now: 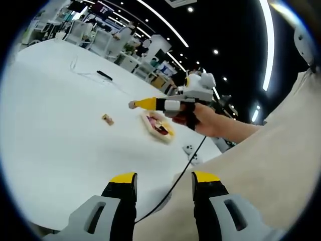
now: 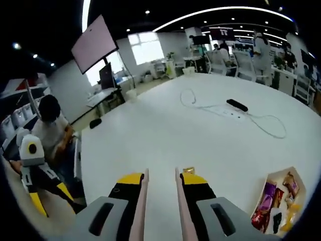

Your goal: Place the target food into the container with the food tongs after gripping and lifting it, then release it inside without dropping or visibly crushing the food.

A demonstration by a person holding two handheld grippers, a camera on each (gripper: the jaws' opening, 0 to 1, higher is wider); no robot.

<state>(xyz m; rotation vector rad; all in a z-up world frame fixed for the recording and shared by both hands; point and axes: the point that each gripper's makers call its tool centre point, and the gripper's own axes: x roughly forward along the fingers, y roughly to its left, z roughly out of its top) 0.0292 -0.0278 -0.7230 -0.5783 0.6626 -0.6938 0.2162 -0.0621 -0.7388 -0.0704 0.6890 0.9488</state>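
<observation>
Hovering above the white tabletop [image 2: 165, 130], the right gripper [image 2: 160, 183] points its jaws toward a small tan piece of food [image 2: 188, 170] lying just past their tips. Two pale tong blades [image 2: 141, 201] run along the inner faces of those jaws with a narrow gap between them, and nothing sits in that gap. In the left gripper view the same right gripper [image 1: 138, 104] hangs in the air, held by a hand [image 1: 203, 118], with the food [image 1: 107, 119] on the tabletop below and a little to one side of its tip. The container [image 2: 283, 203], a pale tray already carrying packaged snacks, rests near the food but apart from it; in the left gripper view it [image 1: 158, 125] lies under the held gripper. The left gripper [image 1: 164, 183] stays back by the person's side, its jaws well apart and empty. By the look of things the task is at its start: the food is not yet gripped, so grasp, lift, carry and release all remain. No brand, label or writing is legible; the snack wrappers are too small to read.
</observation>
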